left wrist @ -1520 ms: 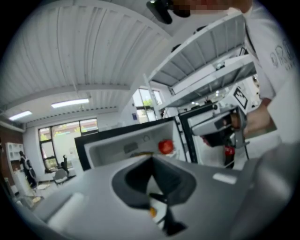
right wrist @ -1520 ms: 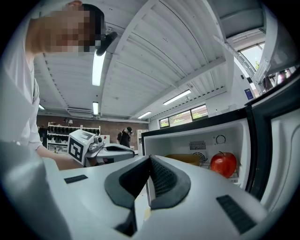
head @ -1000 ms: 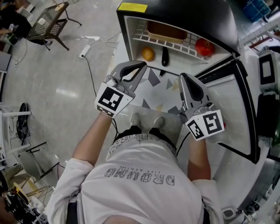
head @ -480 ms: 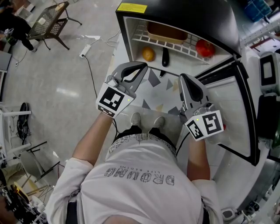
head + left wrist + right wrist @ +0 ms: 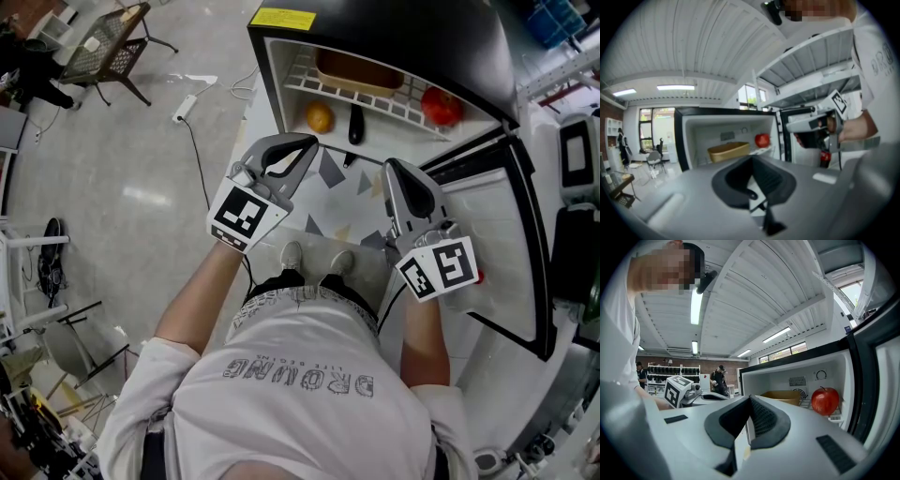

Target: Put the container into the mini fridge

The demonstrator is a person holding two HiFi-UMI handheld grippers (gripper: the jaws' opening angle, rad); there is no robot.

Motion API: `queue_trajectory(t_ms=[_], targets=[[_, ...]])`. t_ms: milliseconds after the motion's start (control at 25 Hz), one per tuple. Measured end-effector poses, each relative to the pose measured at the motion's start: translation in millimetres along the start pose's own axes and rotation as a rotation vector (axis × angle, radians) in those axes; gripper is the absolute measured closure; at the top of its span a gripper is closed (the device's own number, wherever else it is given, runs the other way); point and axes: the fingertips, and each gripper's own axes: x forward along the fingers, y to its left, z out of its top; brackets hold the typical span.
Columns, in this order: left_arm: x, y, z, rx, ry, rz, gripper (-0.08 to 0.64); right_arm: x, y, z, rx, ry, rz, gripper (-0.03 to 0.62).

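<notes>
Already the tan container (image 5: 356,67) sits inside the open mini fridge (image 5: 375,23), on the white wire shelf (image 5: 300,70) toward its back. A red apple (image 5: 441,105) rests on the same shelf, well to the container's right. Below the shelf lie an orange fruit (image 5: 319,116) and, just beside it, a slim dark object (image 5: 354,122) that I cannot identify. The fridge door (image 5: 511,234) stands swung wide to the right.

The left gripper (image 5: 298,148) and right gripper (image 5: 394,169) hover side by side in front of the opening, apart from each other and short of the shelf. Each gripper view shows its jaws pressed together with nothing between them. Nothing stands between the jaws and the fridge mouth.

On the floor to the left lie a white power strip (image 5: 181,110) and its cable.
</notes>
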Motion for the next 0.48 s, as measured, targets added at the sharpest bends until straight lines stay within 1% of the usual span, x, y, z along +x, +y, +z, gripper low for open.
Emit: queue_trajectory(t_ms=[480], targets=[[7.9,4.7,1.9,0.011,0.003,-0.002,0.554,5.6,-7.9,-3.8,0.001,0.008,0.004,0.595]])
